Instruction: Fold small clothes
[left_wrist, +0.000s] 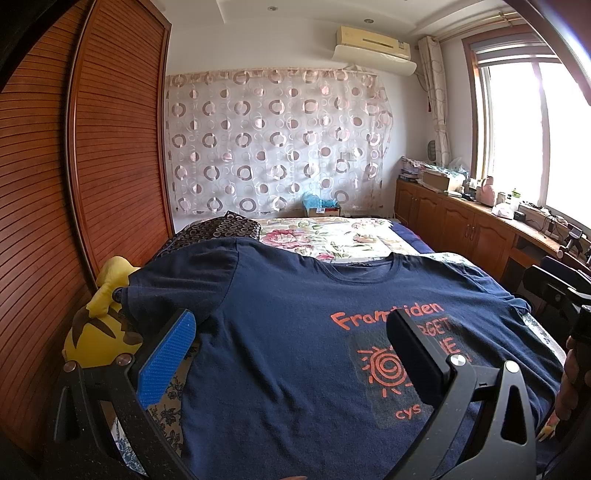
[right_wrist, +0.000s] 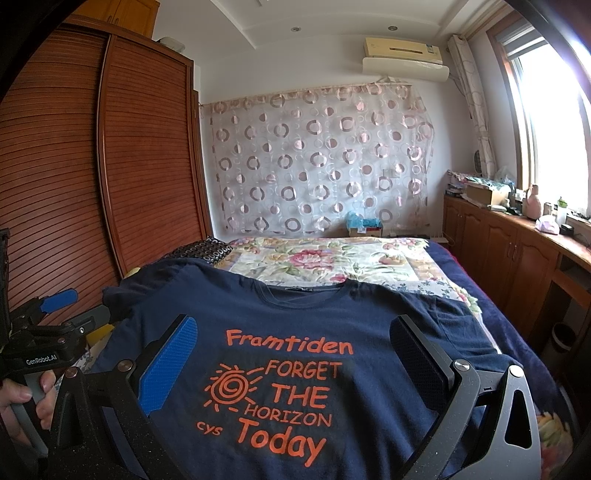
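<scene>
1. A navy T-shirt is lying face up and spread flat on the bed, its orange print readable, its neckline pointing toward the far wall and its hem running out of view at the near edge.
2. It is looking like thin cotton jersey: light, limp and non-slippery, so I judge it will be draping and sagging the moment it is lifted, and a single layer could be slipping out of a shallow pinch.
3. The best places to be taking hold seem to be the shoulder seams or the sleeve edges, where the doubled fabric is giving the pads more to bite; the left sleeve is hanging toward the bed's side, over a yellow plush toy.
4. The printed patch is probably stiffer than the rest, so a crease across it may be resisting.
5. The left gripper is hovering over the shirt's left half with jaws spread wide and nothing between them.
6. The right gripper is hovering above the print, jaws likewise spread and empty.
7. A hand is gripping the left tool's handle at the edge of the right wrist view.
8. Beyond the shirt, a floral quilt is covering the bed, with a louvred wardrobe alongside.
</scene>
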